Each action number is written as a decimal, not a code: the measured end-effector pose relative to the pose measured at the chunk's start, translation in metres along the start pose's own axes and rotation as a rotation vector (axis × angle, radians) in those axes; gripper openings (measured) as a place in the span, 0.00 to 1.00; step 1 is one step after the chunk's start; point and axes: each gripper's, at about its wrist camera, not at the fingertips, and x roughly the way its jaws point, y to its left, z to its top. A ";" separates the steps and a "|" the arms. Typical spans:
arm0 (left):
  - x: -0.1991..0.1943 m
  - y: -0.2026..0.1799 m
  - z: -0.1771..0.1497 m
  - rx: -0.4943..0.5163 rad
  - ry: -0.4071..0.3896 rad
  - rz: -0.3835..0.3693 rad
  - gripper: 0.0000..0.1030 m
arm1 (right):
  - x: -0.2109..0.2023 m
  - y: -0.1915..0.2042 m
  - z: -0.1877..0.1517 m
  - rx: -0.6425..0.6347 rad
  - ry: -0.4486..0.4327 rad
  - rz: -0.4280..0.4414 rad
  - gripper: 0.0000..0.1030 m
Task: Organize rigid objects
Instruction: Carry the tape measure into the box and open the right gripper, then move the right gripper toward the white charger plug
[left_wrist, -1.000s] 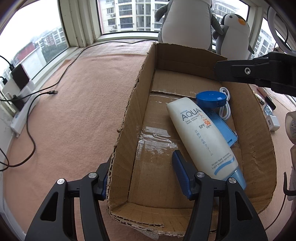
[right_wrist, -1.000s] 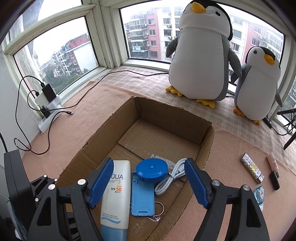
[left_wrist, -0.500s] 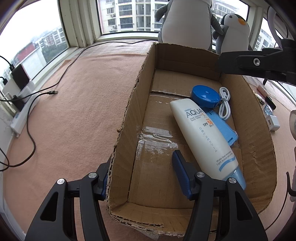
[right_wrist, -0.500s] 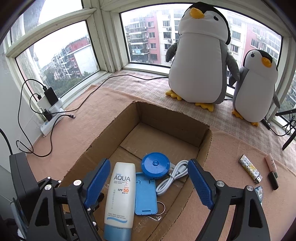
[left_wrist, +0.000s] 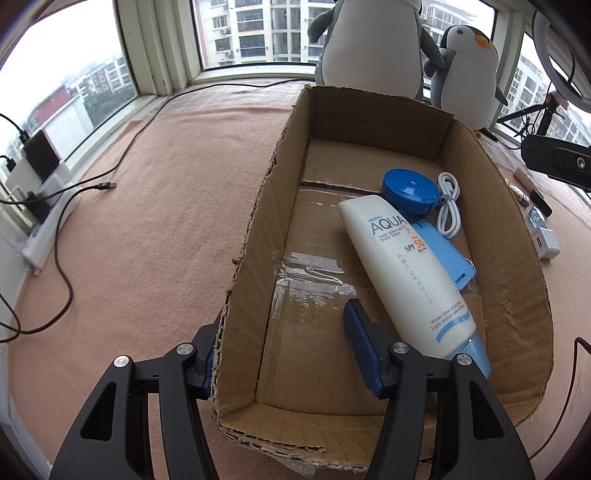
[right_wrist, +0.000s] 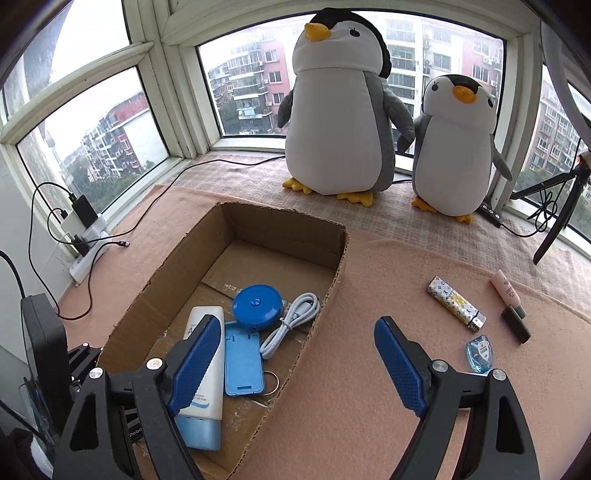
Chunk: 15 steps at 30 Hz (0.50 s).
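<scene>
Tube (left_wrist: 410, 269): one, white, reads "AQUA", "SPF 50", "base sunscreen body lotion"; lies in the cardboard box (right_wrist: 325, 291).
Box contents: four; tube, blue round case (right_wrist: 256, 306), blue flat holder (right_wrist: 243, 363), white cable (right_wrist: 291, 323).
Outside, 2 o'clock: patterned lighter (right_wrist: 456, 302), pink tube (right_wrist: 504, 290).
Penguins: two.
Left tool (left_wrist: 282, 349): wide, straddling the box wall.
Right tool (right_wrist: 295, 363): wide, empty.

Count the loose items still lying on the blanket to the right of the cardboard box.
5, though more may be hidden: a patterned lighter, a pink tube, a black stick beside it, a small blue container, and a white charger seen only by the left wrist camera.
</scene>
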 end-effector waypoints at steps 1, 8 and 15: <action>0.000 0.000 0.000 0.000 0.000 0.000 0.58 | -0.002 -0.006 -0.002 0.013 0.000 -0.006 0.80; 0.000 0.000 0.000 0.001 0.001 0.000 0.58 | -0.015 -0.050 -0.022 0.084 0.000 -0.091 0.80; 0.000 0.001 0.001 0.000 0.002 0.001 0.58 | -0.014 -0.097 -0.048 0.175 0.033 -0.175 0.80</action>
